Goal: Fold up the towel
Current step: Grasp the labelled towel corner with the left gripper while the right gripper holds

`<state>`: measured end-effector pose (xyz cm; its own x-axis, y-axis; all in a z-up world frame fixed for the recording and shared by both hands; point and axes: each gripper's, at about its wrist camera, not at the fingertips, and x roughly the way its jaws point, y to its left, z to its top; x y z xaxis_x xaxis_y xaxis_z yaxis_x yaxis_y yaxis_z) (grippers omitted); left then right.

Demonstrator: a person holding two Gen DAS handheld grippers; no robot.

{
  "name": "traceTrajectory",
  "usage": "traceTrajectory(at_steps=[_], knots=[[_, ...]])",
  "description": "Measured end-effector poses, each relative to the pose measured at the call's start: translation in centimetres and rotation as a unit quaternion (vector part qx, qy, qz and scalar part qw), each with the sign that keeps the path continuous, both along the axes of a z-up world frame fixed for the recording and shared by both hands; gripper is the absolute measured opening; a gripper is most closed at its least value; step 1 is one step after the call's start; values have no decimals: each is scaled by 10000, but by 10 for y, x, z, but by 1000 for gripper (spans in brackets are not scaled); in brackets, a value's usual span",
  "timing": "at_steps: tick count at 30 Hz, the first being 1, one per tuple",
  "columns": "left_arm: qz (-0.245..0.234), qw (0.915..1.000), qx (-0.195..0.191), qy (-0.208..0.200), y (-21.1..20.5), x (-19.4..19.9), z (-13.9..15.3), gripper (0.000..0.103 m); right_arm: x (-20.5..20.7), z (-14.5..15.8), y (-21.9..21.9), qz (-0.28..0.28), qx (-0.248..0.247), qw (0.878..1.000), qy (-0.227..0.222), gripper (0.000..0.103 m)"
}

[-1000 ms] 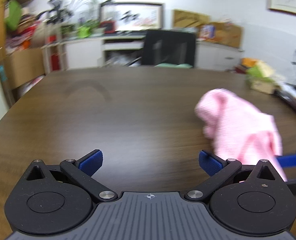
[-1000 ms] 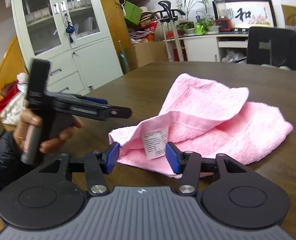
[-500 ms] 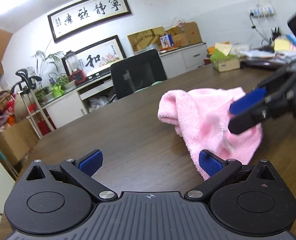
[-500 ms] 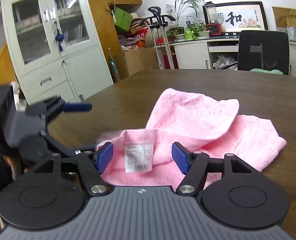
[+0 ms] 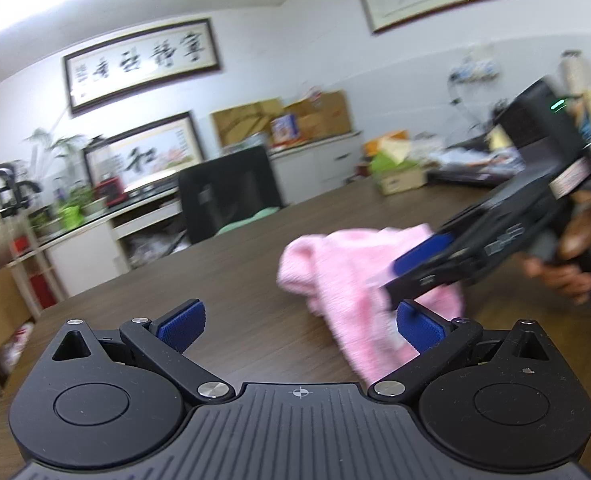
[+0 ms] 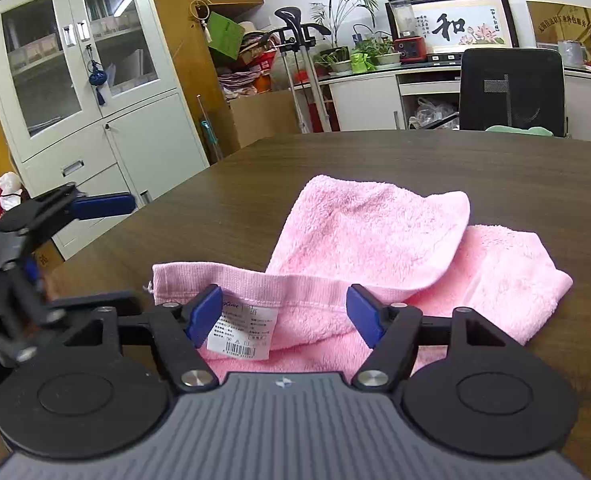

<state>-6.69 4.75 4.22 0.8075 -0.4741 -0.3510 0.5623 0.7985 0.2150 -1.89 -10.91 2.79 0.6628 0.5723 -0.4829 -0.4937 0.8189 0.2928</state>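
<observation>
- Pink towel [image 6: 375,248] lies crumpled on the dark tabletop [image 6: 495,168]; one flap thrown loosely over the rest, hem edge w/ white care label [image 6: 241,330] nearest the right tool; no neat fold made yet, so task looks to be at its start, approx.
- Right tool [image 6: 283,314]: open, jaws have just been widening; hem and label lie between the blue pads but pads aren't pressing on the cloth, so nothing gripped.
- Left tool [image 5: 299,326]: open wide, nothing in it; only bare tabletop between the pads; towel's near edge sits just beside its right pad, can't tell if touching.
- Left to do, as I judge it: get hold of a hem corner w/ each tool, spread the towel flat, then bring edge to edge; all of that is still ahead.
- Hard to make out: left-wrist view is motion-blurred, esp. the towel and the right tool crossing in front of it; a hand [image 5: 563,276] on that tool's grip shows at the frame's right, smeared.
- Hidden: towel's near edge is behind the right tool's body; its underside and far corners aren't visible; label print too small to read.
</observation>
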Motion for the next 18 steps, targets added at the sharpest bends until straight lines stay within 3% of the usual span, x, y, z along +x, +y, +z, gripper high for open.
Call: traceTrajectory(at_steps=[3, 6, 9, 13, 18], knots=[[-214, 9994, -152, 212, -2, 3, -3, 103, 3, -1, 5, -32, -66, 10000, 45, 74], [-248, 9971, -201, 684, -10, 17, -12, 103, 3, -3, 5, -47, 22, 9999, 90, 75], [-169, 9956, -106, 918, -20, 27, -20, 103, 4, -4, 1, -39, 210, 9996, 169, 78], [89, 9963, 126, 847, -36, 29, -33, 103, 6, -4, -8, -52, 505, 9982, 308, 79], [339, 9966, 128, 740, -48, 31, -38, 99, 6, 0, -18, -104, 694, 9970, 332, 84]])
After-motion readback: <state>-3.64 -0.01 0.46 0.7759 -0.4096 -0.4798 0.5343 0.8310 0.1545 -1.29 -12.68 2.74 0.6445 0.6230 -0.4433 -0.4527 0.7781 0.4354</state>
